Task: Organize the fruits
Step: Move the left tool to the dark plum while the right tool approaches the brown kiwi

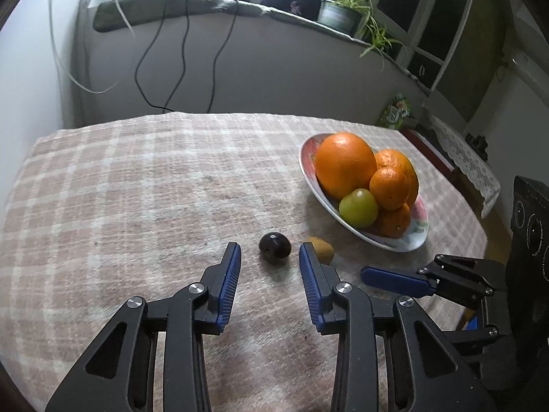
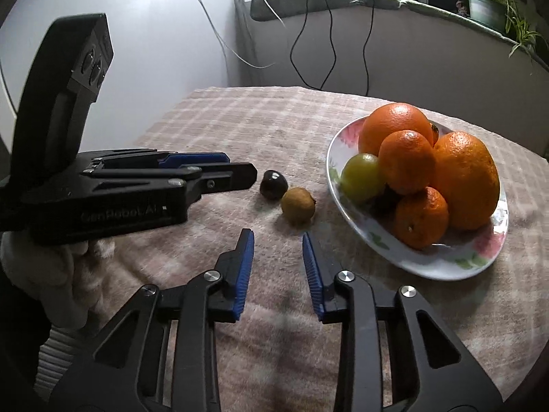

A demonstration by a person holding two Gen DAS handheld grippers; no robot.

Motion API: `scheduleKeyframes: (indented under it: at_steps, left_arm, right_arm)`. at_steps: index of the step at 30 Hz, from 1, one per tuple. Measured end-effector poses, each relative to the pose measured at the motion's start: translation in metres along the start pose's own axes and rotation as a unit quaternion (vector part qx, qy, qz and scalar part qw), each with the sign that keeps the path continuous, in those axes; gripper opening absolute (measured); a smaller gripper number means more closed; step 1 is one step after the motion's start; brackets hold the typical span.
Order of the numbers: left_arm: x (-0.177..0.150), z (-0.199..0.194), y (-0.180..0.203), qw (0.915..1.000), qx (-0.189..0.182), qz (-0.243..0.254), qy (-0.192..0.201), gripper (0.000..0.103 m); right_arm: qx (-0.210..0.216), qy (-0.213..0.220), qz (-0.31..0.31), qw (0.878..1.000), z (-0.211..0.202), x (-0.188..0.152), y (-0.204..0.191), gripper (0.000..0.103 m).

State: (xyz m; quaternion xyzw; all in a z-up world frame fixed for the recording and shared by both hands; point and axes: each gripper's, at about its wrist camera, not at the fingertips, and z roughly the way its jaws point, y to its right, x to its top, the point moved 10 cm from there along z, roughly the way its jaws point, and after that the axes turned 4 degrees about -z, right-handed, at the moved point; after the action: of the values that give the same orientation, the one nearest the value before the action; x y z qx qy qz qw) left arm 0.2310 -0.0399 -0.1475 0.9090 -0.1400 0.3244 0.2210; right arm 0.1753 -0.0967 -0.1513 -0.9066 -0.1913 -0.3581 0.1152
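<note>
A dark plum [image 1: 275,245] lies on the checked tablecloth, just ahead of my open left gripper [image 1: 268,251]; it also shows in the right wrist view [image 2: 273,184]. A brown kiwi [image 2: 298,205] lies beside it, ahead of my open right gripper [image 2: 278,239], and is partly hidden behind a left fingertip in the left wrist view [image 1: 324,248]. A white floral bowl [image 2: 442,259] holds several oranges [image 2: 465,180] and a green fruit [image 2: 362,177]. Both grippers are empty. The left gripper body [image 2: 240,168] shows sideways in the right wrist view, the right gripper [image 1: 363,271] in the left wrist view.
The table [image 1: 137,189] is covered by a pink checked cloth. Behind it is a grey wall with hanging cables [image 1: 185,51] and a ledge with a potted plant [image 1: 338,13]. A lace-covered stand [image 1: 459,158] is at far right.
</note>
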Motion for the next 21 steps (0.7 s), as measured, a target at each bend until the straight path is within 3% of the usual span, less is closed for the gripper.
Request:
scheduleKeyframes:
  at_steps: [14, 21]
  left_arm:
    - [0.000, 0.023, 0.002, 0.9993, 0.001, 0.027, -0.027, 0.034]
    - [0.000, 0.028, 0.000, 0.9991, -0.005, 0.028, -0.032, 0.024]
  right_arm:
    - [-0.033, -0.006, 0.007, 0.999, 0.014, 0.004, 0.006, 0.031]
    - [-0.045, -0.011, 0.011, 0.999, 0.023, 0.004, 0.010, 0.031]
